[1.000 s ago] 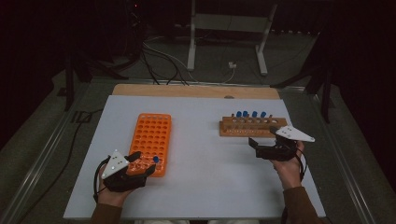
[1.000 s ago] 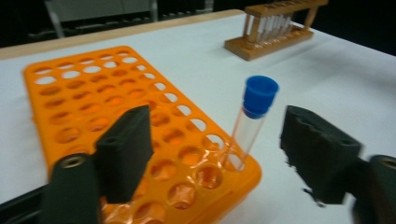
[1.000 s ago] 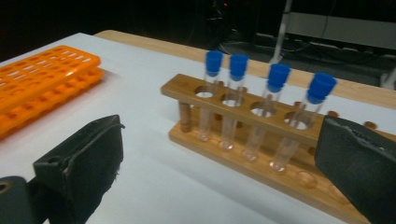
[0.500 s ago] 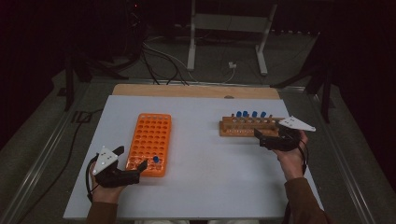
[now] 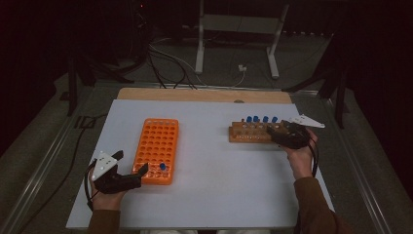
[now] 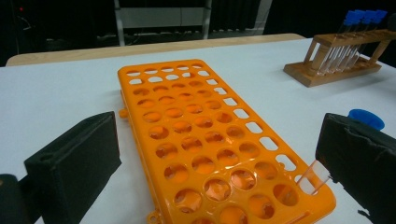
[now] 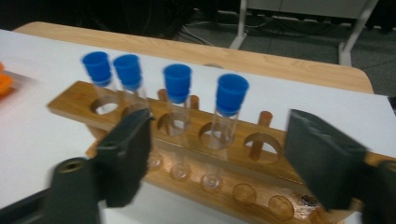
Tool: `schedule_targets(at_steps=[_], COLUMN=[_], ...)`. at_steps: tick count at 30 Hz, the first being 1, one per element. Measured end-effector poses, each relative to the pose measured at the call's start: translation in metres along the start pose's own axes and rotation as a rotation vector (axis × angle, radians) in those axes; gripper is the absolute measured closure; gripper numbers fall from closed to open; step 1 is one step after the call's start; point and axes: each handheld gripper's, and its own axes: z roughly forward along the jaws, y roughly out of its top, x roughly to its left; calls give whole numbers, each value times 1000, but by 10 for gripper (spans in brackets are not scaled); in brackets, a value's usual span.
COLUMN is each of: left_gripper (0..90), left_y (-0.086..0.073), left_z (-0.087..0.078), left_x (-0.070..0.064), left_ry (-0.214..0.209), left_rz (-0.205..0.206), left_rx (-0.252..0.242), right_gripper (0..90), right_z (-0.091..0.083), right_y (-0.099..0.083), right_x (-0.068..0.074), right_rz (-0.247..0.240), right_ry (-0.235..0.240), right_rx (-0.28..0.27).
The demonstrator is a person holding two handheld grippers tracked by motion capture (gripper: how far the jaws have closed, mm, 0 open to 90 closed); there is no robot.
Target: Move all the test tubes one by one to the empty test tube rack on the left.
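High view. The left gripper (image 5: 130,178), jaws spread and holding nothing, sits at the near corner of the orange rack (image 5: 157,150). One blue-capped tube (image 5: 163,167) stands in that rack, just ahead of the jaw tips. The right gripper (image 5: 275,132), also spread and empty, is at the end of the wooden rack (image 5: 251,133), where blue caps show in a row. Count on the surface (image 5: 214,195): two racks, two grippers.

Left gripper view. The orange rack (image 6: 205,140) runs away from between the spread jaws. One tube (image 6: 313,175) leans in a corner hole beside the right-hand jaw, its blue cap (image 6: 366,119) peeking over that jaw. The other holes look empty. Risk: the jaw is very near this tube, so a sideways swing could knock it or drag the light plastic rack across the surface.

Right gripper view. Four capped tubes stand in the wooden rack (image 7: 196,140); the nearest-centred tube (image 7: 229,112) lies between the open jaws but further on, untouched. One empty hole (image 7: 263,144) follows it. Frame is blurred. Risks, as I judge them: closing off-centre could catch the rack's top bar or a neighbouring tube; pinching the slick glass low could let it slip; lifting at a tilt could bind the tube in its hole and tip the rack.
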Motion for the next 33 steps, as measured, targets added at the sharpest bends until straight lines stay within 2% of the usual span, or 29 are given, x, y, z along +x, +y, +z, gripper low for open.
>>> schedule_targets(at_steps=[6,12,16,19,25,29,33], left_gripper=[11,11,11,11,11,11,11], left_y=[-1,-2,-3,-3,-3,-3,-3], left_z=[1,1,1,1,1,1,1], left_x=[3,3,3,3,3,3,3], left_ry=[-4,8,11,10,12,13,16], left_rz=[-17,-24,-25,-29,-30,-29,-25], left_rx=[1,-3,-3,0,0,-1,1], right_gripper=[521,651,687,722,765,770,771], right_z=[7,12,18,20,22,22,22], right_y=[-4,-2,-3,-4,-4,-4,-3], right_x=[-4,-2,-2,-3,2,6,5], right_rz=[-4,-16,-7,11,-6,-29,-24], right_ry=[-6,-20,-24,-27,-15,-26,-30], right_rx=[5,-15,-5,-17,-22,-20,-23])
